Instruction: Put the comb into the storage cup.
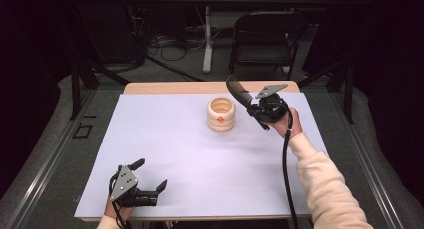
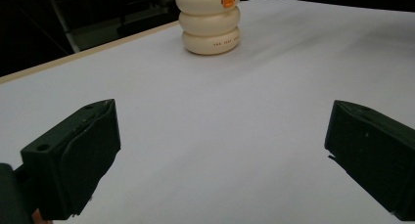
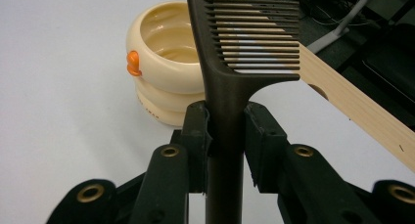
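A cream ribbed cup (image 1: 221,114) with a small orange mark stands upright on the white table mat (image 1: 175,154), toward the back middle. To its right, my right gripper (image 1: 257,110) is shut on the handle of a black comb (image 1: 238,91), which rises up and left above the table near the cup. In the right gripper view the comb (image 3: 235,62) is pinched between both pads, teeth to the right, with the cup (image 3: 164,77) just behind it. My left gripper (image 1: 150,175) rests low at the front left, open and holding nothing. The cup (image 2: 209,21) stands far ahead of it.
The mat covers a wooden table whose edge (image 1: 200,87) shows at the back. A dark folding chair (image 1: 265,39) and a white table leg (image 1: 207,39) stand beyond it. Dark floor and cables surround the table.
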A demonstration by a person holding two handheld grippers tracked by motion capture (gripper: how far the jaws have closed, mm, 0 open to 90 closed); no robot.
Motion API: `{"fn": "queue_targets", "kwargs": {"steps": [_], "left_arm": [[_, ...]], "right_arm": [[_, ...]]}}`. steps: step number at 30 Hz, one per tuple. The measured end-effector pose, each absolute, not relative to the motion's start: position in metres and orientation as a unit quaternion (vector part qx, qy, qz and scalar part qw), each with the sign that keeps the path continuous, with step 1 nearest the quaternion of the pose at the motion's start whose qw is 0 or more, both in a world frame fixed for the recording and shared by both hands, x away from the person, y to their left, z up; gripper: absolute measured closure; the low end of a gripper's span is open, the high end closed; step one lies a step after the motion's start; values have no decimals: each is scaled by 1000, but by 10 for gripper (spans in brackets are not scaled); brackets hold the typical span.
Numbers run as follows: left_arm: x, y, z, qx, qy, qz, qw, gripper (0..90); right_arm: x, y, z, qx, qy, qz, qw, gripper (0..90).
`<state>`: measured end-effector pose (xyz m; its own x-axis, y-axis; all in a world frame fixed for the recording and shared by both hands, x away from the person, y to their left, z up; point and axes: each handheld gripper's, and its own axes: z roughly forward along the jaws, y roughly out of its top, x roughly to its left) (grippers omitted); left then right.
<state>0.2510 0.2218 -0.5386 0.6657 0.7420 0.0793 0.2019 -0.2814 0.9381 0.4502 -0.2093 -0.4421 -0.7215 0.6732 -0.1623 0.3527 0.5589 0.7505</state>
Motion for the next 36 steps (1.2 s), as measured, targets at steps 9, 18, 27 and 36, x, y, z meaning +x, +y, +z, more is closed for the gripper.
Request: {"fn": "queue_targets", "kwargs": {"steps": [9,18,27,36], "left_arm": [[251,222,-539,755,313,264,512,2],[251,222,-539,755,313,264,512,2],[251,222,-539,755,313,265,512,3],[251,222,-539,755,313,264,512,2]], "right_arm": [[453,-206,-439,302,853,365,221,723],[457,-199,-437,300,852,368,220,722],[459,-193,-436,297,851,373,220,723],[461,-190,-434,297,850,376,219,722]]}}
